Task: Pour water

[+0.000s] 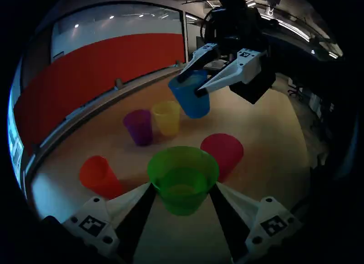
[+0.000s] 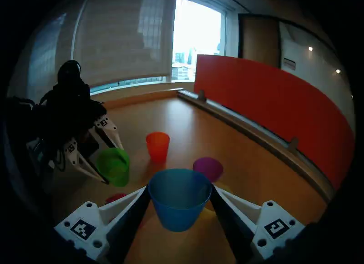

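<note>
— Markings?
— Square coded tags (image 1: 93, 225) on the fingers; no legible writing.
— Grippers?
— Left gripper (image 1: 182, 186) clamped around green cup (image 1: 183, 193). Right gripper (image 2: 179, 190) clamped around blue cup (image 2: 179, 207), lifted above wooden table (image 1: 273, 141).

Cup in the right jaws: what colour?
Blue. The cup shows best in the right gripper view.
</note>
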Demonstrator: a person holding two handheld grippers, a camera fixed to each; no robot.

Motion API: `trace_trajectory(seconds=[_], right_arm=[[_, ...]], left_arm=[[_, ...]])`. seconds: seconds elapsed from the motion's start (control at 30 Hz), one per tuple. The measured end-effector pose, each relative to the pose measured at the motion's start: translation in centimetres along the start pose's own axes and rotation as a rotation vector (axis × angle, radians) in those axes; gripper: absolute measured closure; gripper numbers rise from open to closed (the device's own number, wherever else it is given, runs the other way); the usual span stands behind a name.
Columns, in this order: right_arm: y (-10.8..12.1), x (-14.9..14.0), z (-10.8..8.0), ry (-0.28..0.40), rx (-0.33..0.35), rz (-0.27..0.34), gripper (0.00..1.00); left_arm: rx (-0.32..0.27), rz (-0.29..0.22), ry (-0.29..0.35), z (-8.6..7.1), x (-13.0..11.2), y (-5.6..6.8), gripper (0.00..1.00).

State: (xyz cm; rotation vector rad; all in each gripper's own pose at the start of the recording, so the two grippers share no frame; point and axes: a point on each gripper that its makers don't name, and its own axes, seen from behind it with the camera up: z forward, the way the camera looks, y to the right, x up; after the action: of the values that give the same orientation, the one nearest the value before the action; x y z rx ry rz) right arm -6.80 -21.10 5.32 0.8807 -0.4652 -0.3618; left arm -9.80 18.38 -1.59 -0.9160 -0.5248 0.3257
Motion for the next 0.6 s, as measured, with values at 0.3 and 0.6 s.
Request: trace_trajectory(seconds=[0.3, 0.6], right_arm=[[0.0, -2.1, 0.8, -0.046, 0.021, 0.006, 0.06], [0.1, -3.6, 1.1, -0.082, 0.034, -0.006, 0.06]], left_arm=[[-0.018, -0.010, -0.044, 0.5, -0.8, -0.1, 0.19], [-0.022, -0.026, -0.073, 0.7, -1.3, -0.7, 0.19]])
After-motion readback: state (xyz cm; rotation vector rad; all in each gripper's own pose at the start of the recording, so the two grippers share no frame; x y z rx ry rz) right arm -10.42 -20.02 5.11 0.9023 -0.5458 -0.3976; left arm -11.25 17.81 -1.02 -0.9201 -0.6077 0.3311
